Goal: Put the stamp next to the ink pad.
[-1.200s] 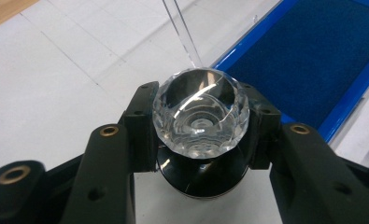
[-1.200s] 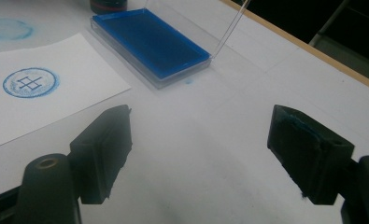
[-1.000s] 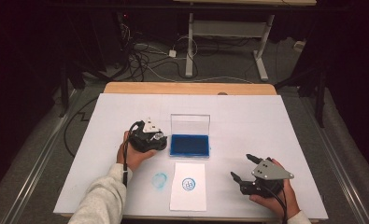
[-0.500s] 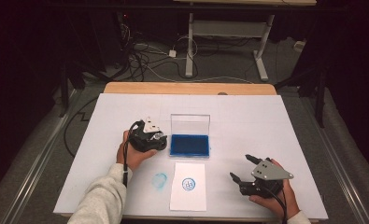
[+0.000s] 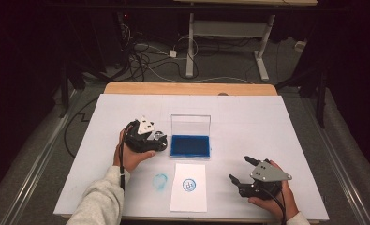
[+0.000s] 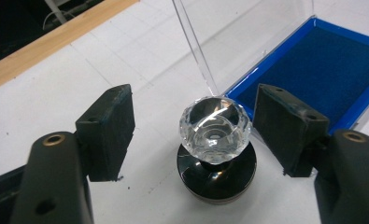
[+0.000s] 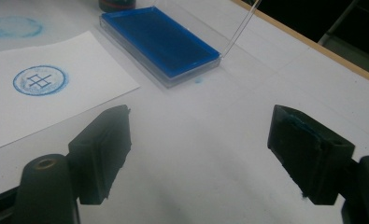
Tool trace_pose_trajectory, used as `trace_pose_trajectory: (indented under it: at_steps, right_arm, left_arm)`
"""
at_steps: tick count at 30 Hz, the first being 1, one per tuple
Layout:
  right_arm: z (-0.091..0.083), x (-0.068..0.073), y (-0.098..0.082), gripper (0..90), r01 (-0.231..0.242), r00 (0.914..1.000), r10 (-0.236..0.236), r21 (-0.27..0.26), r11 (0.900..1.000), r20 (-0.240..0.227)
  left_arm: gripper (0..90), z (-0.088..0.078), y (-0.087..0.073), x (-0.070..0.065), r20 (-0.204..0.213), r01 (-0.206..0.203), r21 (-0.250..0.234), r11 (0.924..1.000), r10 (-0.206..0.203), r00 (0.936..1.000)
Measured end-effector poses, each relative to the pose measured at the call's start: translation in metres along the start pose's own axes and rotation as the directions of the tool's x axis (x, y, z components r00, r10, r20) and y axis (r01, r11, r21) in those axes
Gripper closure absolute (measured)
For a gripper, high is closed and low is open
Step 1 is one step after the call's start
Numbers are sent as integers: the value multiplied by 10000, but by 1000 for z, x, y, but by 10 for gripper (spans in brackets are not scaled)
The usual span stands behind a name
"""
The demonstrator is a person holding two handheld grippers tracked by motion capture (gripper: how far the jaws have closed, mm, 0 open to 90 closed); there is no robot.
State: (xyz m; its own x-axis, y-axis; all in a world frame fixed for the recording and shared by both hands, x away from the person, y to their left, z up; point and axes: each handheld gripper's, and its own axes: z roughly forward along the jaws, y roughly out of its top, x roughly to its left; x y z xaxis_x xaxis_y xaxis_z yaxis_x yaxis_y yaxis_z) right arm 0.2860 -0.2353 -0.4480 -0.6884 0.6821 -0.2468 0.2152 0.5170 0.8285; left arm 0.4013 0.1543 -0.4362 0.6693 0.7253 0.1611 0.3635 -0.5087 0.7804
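A stamp (image 6: pixel 216 140) with a faceted clear knob and a round black base stands upright on the white table cover. My left gripper (image 6: pixel 196 116) has just been opening its jaws, and its pads now stand clear of the knob on both sides. From above, the left gripper (image 5: pixel 157 138) sits just left of the blue ink pad (image 5: pixel 190 145), whose clear lid (image 5: pixel 190 125) stands up. A white paper (image 5: pixel 188 186) bears a round blue print (image 5: pixel 188 184). My right gripper (image 5: pixel 240 169) rests open at the front right, nothing between its jaws (image 7: pixel 201 149).
A blue ink smudge (image 5: pixel 160 181) marks the table cover left of the paper. The table's wooden far edge (image 5: pixel 187 88) runs behind the cover. Cables and a desk frame (image 5: pixel 225 28) lie on the floor beyond. A grey sleeve (image 5: pixel 100 201) comes in at the bottom left.
Both hands keep their places. The left gripper's jaws look slightly wider around the stamp than before.
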Motion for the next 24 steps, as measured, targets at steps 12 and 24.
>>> trace_pose_trajectory:
  at_steps: [12,24]
  right_arm:
    - [2,3,-1,213,55,10000,-55,70,10000,-56]
    - [1,3,0,212,64,10000,-64,-24,10000,-14]
  left_arm:
    - [163,-6,0,-9,-38,-560,-384,9977,558,9984]
    - [162,-17,3,-16,-122,-859,-490,9951,854,9963]
